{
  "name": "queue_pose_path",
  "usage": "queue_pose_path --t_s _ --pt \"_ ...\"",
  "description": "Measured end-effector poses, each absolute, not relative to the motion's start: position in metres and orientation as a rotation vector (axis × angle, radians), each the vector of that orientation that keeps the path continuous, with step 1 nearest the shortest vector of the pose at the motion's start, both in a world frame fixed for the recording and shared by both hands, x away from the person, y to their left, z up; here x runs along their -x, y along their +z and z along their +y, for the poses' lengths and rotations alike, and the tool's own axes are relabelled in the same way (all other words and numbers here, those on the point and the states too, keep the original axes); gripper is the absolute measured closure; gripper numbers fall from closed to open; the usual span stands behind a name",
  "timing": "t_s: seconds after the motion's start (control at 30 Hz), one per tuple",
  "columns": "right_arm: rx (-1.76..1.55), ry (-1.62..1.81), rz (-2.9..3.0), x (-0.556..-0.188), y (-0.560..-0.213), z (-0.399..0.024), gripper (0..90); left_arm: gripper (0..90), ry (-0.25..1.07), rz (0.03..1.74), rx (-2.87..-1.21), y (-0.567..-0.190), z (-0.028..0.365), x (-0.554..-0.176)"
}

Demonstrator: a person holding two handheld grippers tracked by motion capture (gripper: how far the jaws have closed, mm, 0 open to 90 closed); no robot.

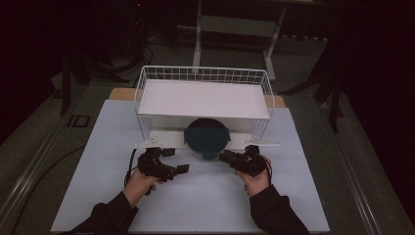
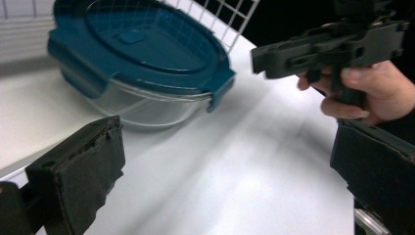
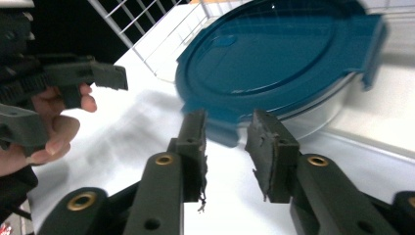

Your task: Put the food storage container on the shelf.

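Note:
A round clear container with a dark teal clip lid (image 1: 207, 137) stands on the white table, partly under the front edge of the wire shelf. My left gripper (image 1: 175, 160) is just left of it, jaws spread wide with nothing between them; in the left gripper view (image 2: 227, 161) the container (image 2: 142, 54) lies ahead at upper left. My right gripper (image 1: 226, 156) is at the container's right front. Its jaws (image 3: 227, 132) stand a narrow gap apart, empty, a little short of the lid's edge (image 3: 279, 63).
A white wire basket shelf (image 1: 205, 74) stands on legs at the back of the white table top (image 1: 195, 200). Dark floor and a grey frame lie beyond the table. The person's forearms come in from the bottom edge.

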State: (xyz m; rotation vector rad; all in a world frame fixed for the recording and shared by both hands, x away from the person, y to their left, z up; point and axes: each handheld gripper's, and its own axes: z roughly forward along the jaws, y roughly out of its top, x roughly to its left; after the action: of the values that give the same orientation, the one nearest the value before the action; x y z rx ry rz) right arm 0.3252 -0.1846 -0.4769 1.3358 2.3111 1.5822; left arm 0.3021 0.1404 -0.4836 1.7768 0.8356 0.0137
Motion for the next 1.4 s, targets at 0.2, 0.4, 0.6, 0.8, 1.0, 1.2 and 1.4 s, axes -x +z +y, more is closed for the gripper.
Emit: queue_pose_path --t_s 0.2,0.4,0.6,0.8,1.0,1.2,1.4 --pt "-1.312 1.554 2.387 -0.320 -0.485 -0.171 89.8 0.1 0.075 0.812 -1.776 -0.481 0.143 -0.284" --pt "-1.330 1.508 2.401 -0.326 -0.492 -0.166 89.9 0.0 0.124 0.813 -1.754 -0.480 0.150 -0.273" --pt "-1.345 1.504 2.411 -0.334 -0.497 -0.162 90.0 0.0 0.172 0.802 -1.743 -0.480 0.153 -0.266" --pt "-1.330 1.494 2.420 -0.339 -0.498 -0.152 90.0 0.0 0.183 0.814 -1.720 -0.480 0.156 -0.268" --pt "-1.329 1.491 2.408 -0.350 -0.497 -0.144 90.0 0.1 0.196 0.816 -1.728 -0.483 0.157 -0.269" --pt "-1.352 1.468 2.390 -0.362 -0.501 -0.141 90.0 0.0 0.200 0.805 -1.727 -0.483 0.156 -0.268" --pt "-1.370 1.452 2.383 -0.371 -0.506 -0.137 90.0 0.1 0.194 0.808 -1.717 -0.483 0.157 -0.269"
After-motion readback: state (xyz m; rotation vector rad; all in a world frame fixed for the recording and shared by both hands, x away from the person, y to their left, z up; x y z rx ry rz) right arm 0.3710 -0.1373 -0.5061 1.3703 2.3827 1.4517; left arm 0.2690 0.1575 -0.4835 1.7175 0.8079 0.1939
